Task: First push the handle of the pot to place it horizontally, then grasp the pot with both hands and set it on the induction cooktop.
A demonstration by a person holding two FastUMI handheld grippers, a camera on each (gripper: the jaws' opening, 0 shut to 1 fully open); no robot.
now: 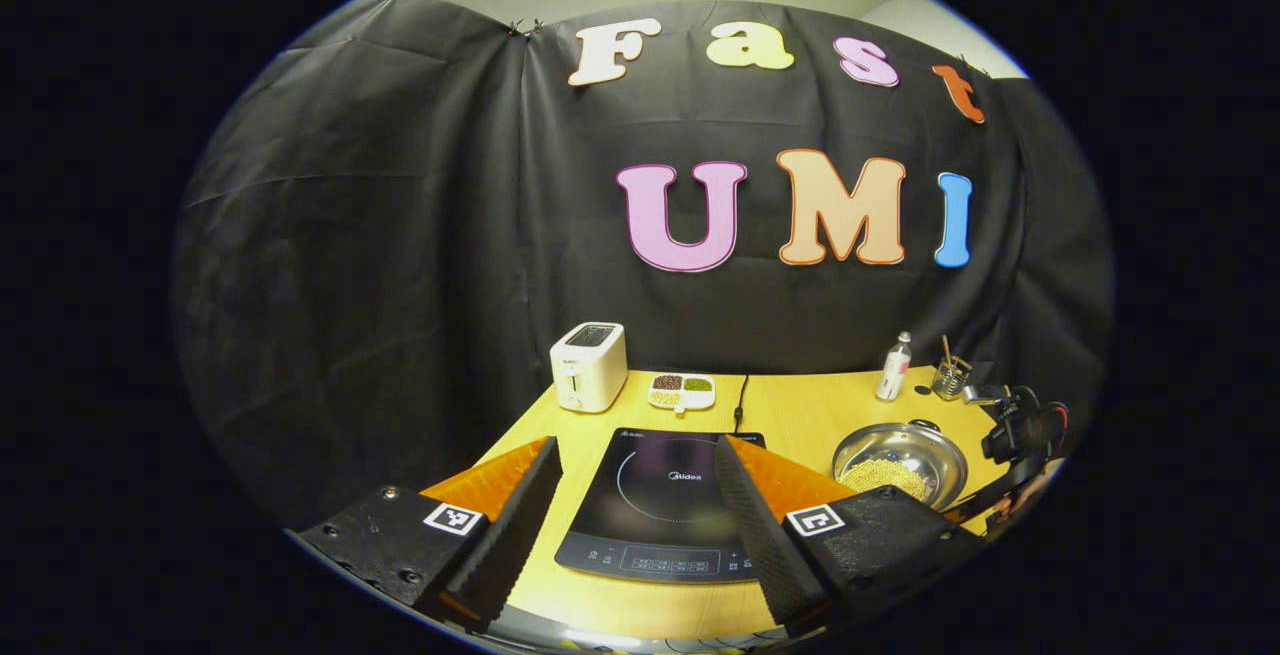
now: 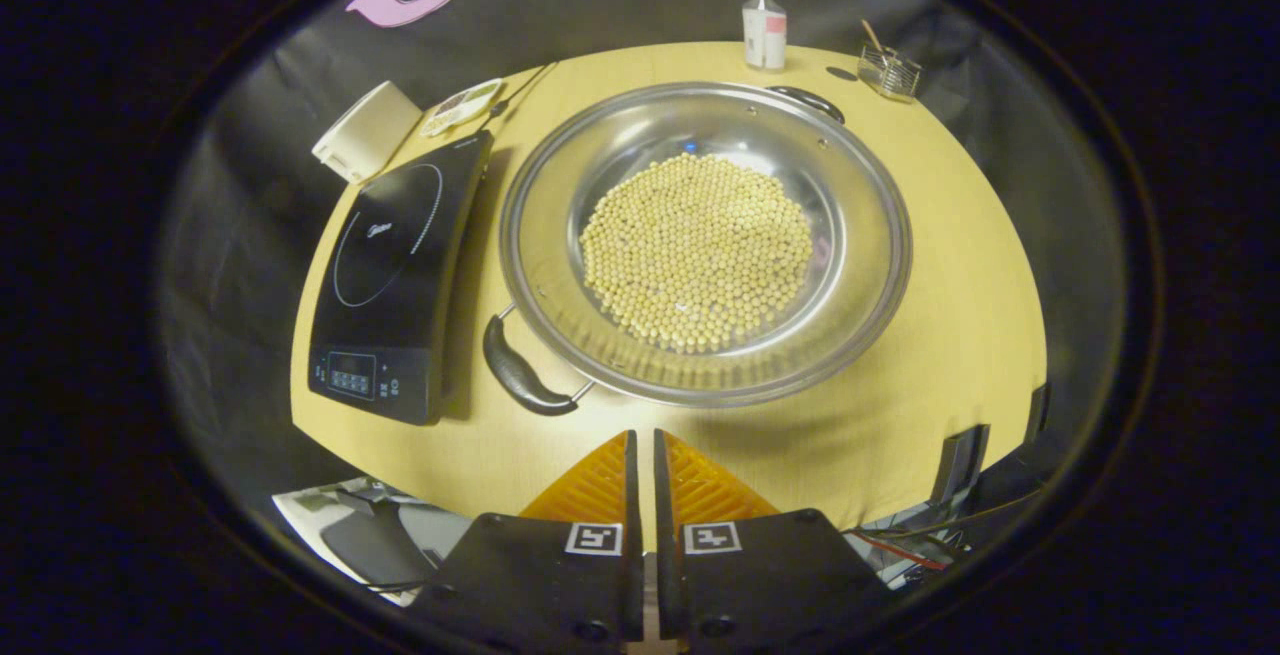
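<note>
A wide steel pot full of yellow beans sits on the wooden table right of the black induction cooktop. Its near black handle points toward the front-left; the far handle is at the back right. My right gripper hovers shut and empty above the table's front edge, just right of the near handle. In the left gripper view, my left gripper stands open over the cooktop, with the pot to its right and the other gripper beyond it.
A white toaster and a divided dish of grains stand behind the cooktop. A small bottle and a wire holder sit at the back right. The cooktop's cord runs toward the wall.
</note>
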